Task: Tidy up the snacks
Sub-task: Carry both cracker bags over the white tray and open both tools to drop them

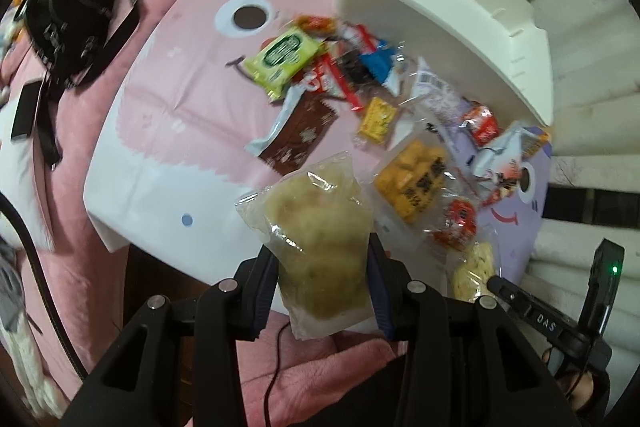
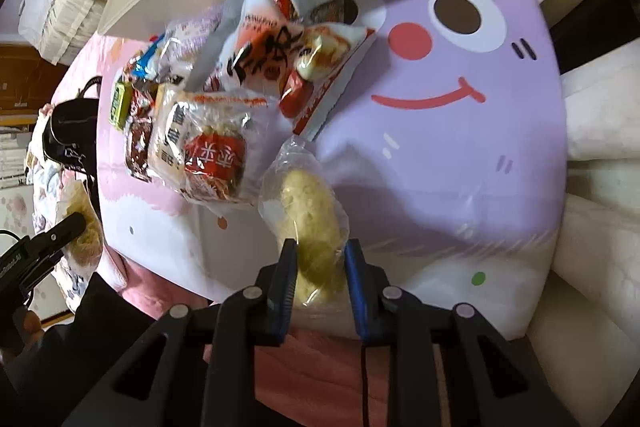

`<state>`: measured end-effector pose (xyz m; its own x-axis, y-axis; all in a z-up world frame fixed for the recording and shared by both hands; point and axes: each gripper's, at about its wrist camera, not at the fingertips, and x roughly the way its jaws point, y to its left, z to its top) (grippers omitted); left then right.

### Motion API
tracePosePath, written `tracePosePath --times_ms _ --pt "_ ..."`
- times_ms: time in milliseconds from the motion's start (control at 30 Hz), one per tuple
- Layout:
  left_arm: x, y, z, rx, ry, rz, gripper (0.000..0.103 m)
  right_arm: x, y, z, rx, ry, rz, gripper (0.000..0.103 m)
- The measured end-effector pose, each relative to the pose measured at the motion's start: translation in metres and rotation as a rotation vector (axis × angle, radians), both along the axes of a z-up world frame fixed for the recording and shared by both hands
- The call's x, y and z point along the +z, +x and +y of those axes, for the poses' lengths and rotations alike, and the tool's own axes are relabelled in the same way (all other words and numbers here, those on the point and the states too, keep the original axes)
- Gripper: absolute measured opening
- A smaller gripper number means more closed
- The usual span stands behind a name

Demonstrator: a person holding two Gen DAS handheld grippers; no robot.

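Snacks (image 1: pixel 360 95) lie heaped on the cartoon-printed bench (image 1: pixel 168 115), just beside the empty white bin (image 1: pixel 440 3) at its far edge. The left tool (image 1: pixel 324 259) is clamped on a clear bag of pale puffs (image 1: pixel 320 227), lifted off the bench. The right tool (image 2: pixel 318 247) is clamped on a smaller pale rice cracker pack (image 2: pixel 304 203). Carrying each pack over the bin wall before letting go seems wise; gentle pressure should keep the brittle contents from crushing.
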<state>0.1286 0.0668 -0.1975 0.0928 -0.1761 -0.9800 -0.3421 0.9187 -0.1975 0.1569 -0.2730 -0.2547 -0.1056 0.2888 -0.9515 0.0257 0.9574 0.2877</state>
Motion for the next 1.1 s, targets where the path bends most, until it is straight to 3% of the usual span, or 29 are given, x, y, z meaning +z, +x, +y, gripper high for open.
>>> tracePosePath --times_ms 433,700,933,1100 --pt "0.055 0.058 0.01 -0.206 -0.015 -0.078 0.04 0.067 0.014 -0.017 -0.141 -0.004 -0.113 0.023" --pt "0.086 0.112 0.016 -0.331 0.008 -0.15 0.04 0.114 0.047 -0.005 -0.22 0.02 -0.265 0.023" --pt "0.094 0.159 0.013 -0.394 0.032 -0.191 0.04 0.139 0.085 0.008 -0.294 0.039 -0.38 0.023" --pt "0.081 0.186 0.014 -0.418 -0.032 -0.2 0.04 0.142 0.116 0.015 -0.317 0.043 -0.475 0.023"
